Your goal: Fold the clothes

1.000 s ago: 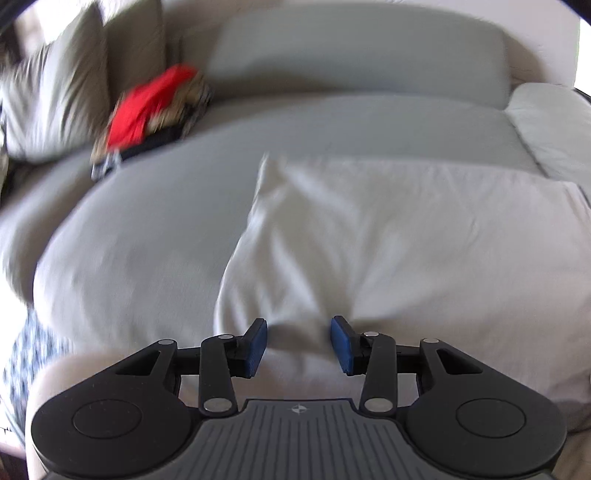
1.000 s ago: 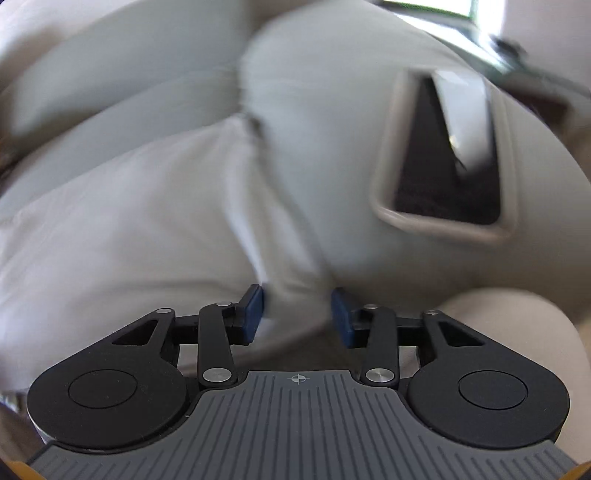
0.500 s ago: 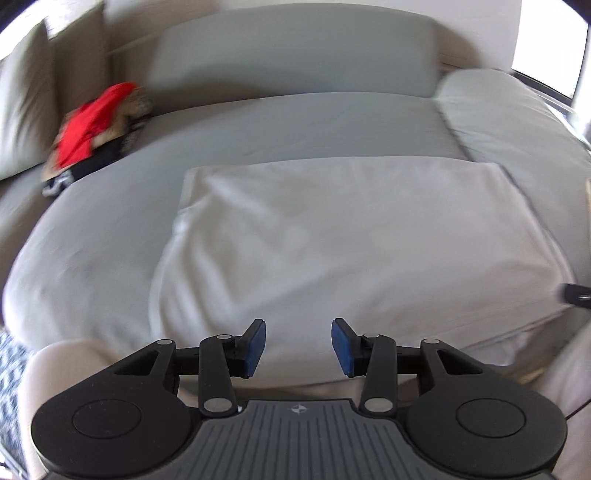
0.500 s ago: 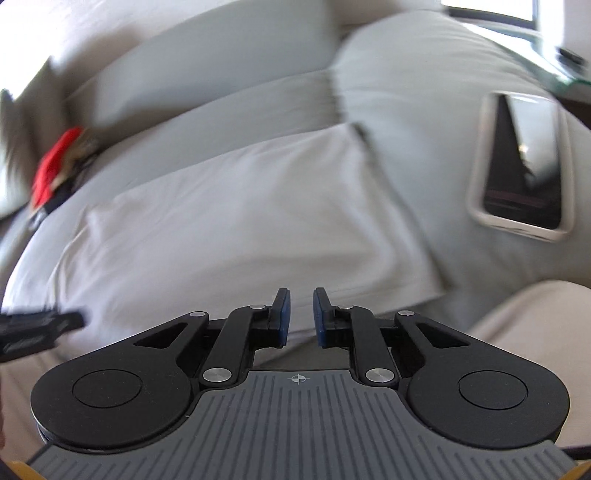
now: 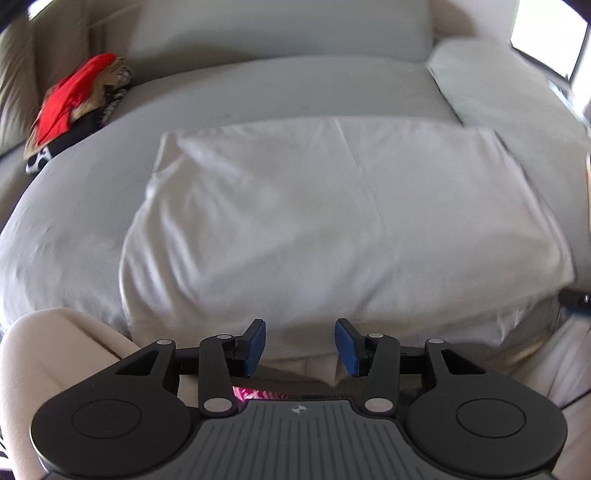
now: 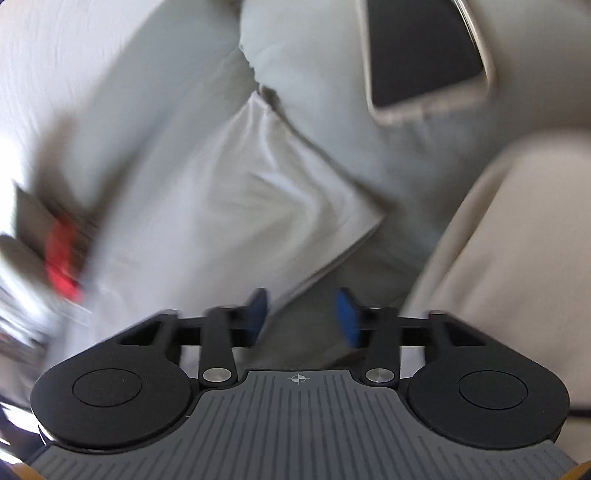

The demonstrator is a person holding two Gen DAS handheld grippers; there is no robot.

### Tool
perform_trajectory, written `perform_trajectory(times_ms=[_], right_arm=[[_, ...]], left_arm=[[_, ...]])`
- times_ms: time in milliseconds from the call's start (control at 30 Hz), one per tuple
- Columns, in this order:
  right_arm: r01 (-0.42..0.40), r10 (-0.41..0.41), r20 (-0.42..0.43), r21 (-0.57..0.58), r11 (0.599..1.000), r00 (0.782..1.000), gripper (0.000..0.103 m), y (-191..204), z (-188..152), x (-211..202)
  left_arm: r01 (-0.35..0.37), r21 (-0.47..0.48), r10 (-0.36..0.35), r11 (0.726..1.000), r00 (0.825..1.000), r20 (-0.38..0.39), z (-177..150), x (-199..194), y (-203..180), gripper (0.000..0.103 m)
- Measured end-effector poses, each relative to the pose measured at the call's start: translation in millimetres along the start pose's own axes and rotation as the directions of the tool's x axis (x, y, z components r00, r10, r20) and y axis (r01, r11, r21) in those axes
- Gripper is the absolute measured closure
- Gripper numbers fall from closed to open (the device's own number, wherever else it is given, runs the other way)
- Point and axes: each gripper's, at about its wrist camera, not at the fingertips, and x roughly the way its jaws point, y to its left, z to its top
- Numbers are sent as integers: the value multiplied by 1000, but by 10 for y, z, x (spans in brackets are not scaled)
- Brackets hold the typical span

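Your left-wrist view takes in the whole folded white cloth rectangle [image 5: 332, 221], lying flat on the grey fabric-covered sofa seat [image 5: 74, 229] with its near edge hanging over the front. That view alone shows the grey back cushion [image 5: 280, 29], the beige side cushion [image 5: 14, 85] and, in full, the heap of red, tan and black-patterned clothes [image 5: 74, 107] at the far left of the seat, well apart from the white cloth. A strip of pink patterned fabric [image 5: 255, 393] shows just under your left tool [image 5: 299, 347].

Your right-wrist view is heavily blurred. It shows only one corner of the white cloth [image 6: 258, 206], and the clothes heap as a red smear [image 6: 62, 254] at the left edge. It alone shows a dark-screened phone in a pale case [image 6: 424, 55] lying on the grey cover beyond that corner, and a rounded beige upholstered edge [image 6: 517, 240] at the right.

Left tool: released, jaws opening, nothing gripped; the cloth's near edge lies beyond the tips.

Right tool [image 6: 301, 314]: released, jaws opening, nothing between them; the cloth's corner lies just beyond its left finger.

Nothing lies on the white cloth.
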Motion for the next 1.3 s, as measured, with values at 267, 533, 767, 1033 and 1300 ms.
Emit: perform_trajectory(times_ms=[267, 533, 767, 1033, 1300], right_arm=[[-254, 267, -33, 223, 941, 963, 52, -284, -113, 341], [-387, 410, -6, 316, 866, 912, 54, -432, -191, 479], [-451, 436, 126, 349, 822, 891, 54, -503, -73, 461], [-465, 423, 195, 325, 824, 885, 61, -356, 162, 715], [-294, 247, 242, 182, 938, 938, 102, -130, 322, 687]], left_arm=[[34, 20, -35, 999, 998, 50, 144, 18, -84, 58], [24, -11, -23, 1000, 999, 22, 126, 31, -62, 58], [-2, -35, 4, 999, 999, 37, 112, -17, 10, 58], [-18, -53, 21, 998, 999, 49, 84, -38, 104, 58], [-10, -87, 16, 996, 997, 71, 95, -91, 215, 58]])
